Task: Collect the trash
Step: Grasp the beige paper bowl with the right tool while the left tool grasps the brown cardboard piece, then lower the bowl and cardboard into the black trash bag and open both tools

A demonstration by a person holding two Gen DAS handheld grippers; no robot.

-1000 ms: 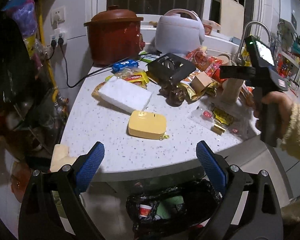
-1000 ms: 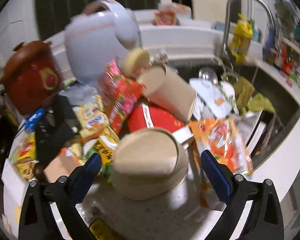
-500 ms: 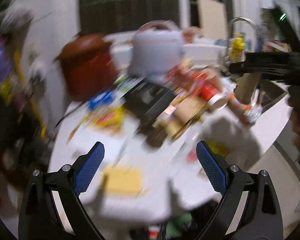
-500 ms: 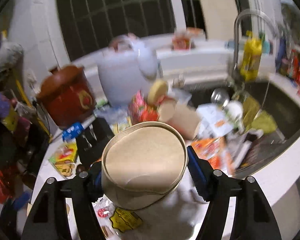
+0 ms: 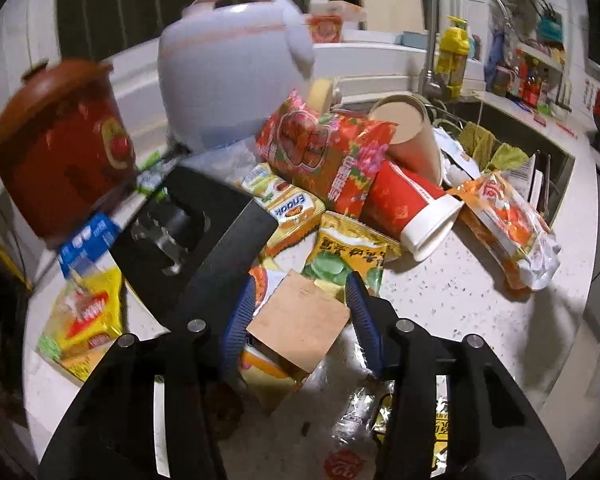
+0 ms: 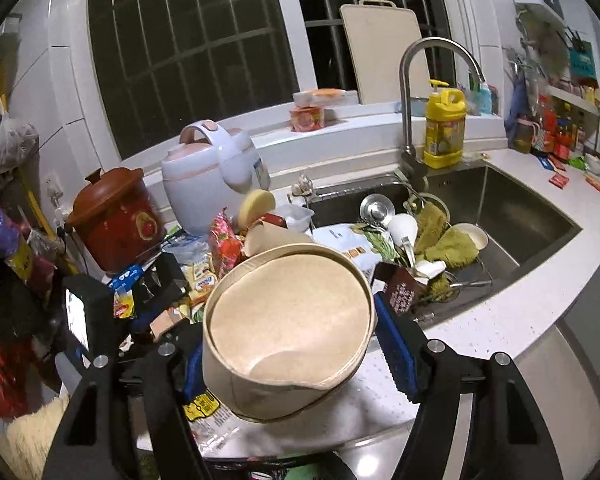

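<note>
In the left wrist view, the left gripper [image 5: 300, 312] sits low in the centre of the frame, its blue jaws closing around a small brown cardboard box [image 5: 298, 322] that lies between them on the cluttered tabletop [image 5: 452, 292]; whether the pads press it yet cannot be told. Just beyond it lie a green snack packet [image 5: 340, 260], a red flowered bag [image 5: 328, 152] and a tipped red paper cup [image 5: 412, 208]. A white rice cooker [image 5: 228, 80] stands at upper centre.

In the right wrist view, the right gripper [image 6: 288, 344] clamps a beige paper bowl [image 6: 288, 328] at centre frame, its mouth facing the camera. The sink [image 6: 500, 208] lies to the right.
</note>
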